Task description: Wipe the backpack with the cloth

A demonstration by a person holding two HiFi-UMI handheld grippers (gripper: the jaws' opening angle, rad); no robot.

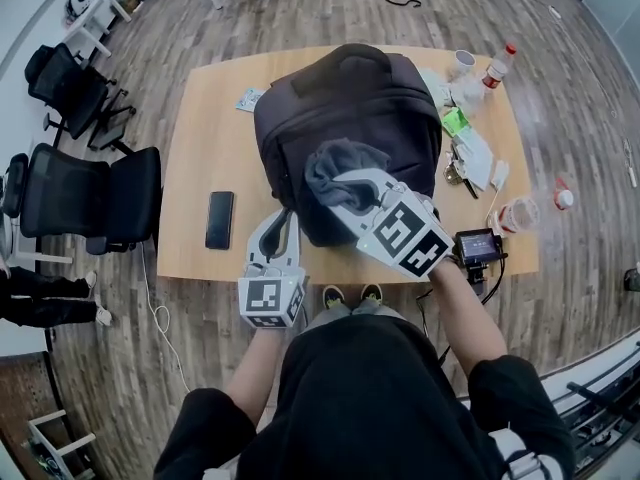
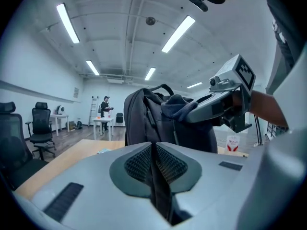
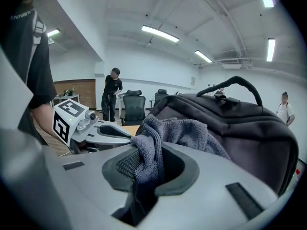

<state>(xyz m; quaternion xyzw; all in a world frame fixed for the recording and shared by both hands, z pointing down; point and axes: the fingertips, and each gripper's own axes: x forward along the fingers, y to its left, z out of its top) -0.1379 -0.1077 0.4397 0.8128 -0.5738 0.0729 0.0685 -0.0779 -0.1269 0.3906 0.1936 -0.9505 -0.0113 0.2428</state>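
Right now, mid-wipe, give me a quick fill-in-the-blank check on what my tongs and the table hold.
The right tongs are shut on a grey ____.
The cloth rests against a black ____ standing on the wooden table.
The ____ tongs pinch the backpack's dark strap.
On the table, left of the backpack in the head view, lies a black ____.
Missing words: cloth; backpack; left; smartphone.
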